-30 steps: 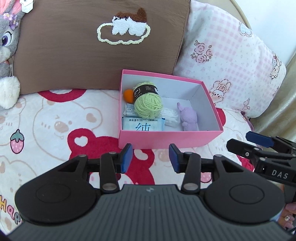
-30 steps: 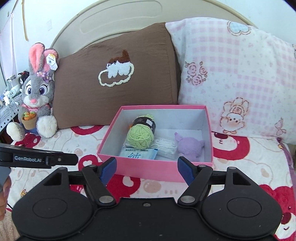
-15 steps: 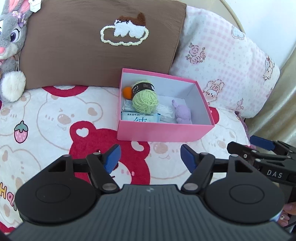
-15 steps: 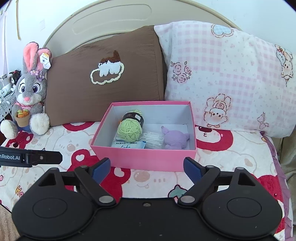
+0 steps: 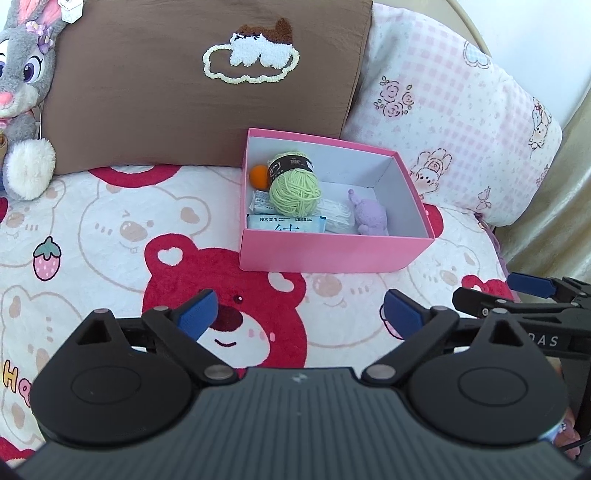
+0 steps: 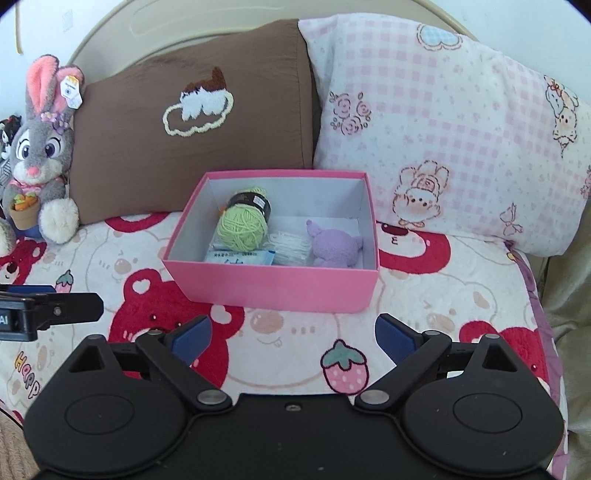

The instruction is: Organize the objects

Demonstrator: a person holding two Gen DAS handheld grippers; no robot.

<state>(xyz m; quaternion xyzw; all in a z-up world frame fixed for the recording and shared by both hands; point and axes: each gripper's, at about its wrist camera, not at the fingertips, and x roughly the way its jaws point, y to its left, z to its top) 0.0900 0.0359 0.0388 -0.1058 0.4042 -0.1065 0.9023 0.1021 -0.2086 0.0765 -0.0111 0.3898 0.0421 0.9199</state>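
A pink box (image 5: 332, 254) (image 6: 273, 286) stands on the bear-print bedspread. Inside lie a green yarn ball (image 5: 294, 192) (image 6: 242, 229), an orange ball (image 5: 258, 176), a blue wipes pack (image 5: 286, 224) (image 6: 240, 257), a white bundle (image 5: 338, 218) (image 6: 290, 249) and a purple plush toy (image 5: 371, 218) (image 6: 336, 247). My left gripper (image 5: 301, 314) hovers in front of the box, jaws opening, nothing between them. My right gripper (image 6: 293, 334) also hangs before the box, jaws opening and empty; it shows in the left wrist view (image 5: 532, 295) at the right edge.
A brown pillow (image 5: 184, 74) (image 6: 192, 122) and a pink checked pillow (image 5: 450, 110) (image 6: 443, 129) lean behind the box. A grey plush rabbit (image 5: 22, 92) (image 6: 40, 155) sits at the far left. A curved headboard (image 6: 147, 29) rises behind.
Both grippers' jaws have spread wider. The left gripper has drawn back from the box, which now looks smaller and farther off. The right view has tilted slightly.
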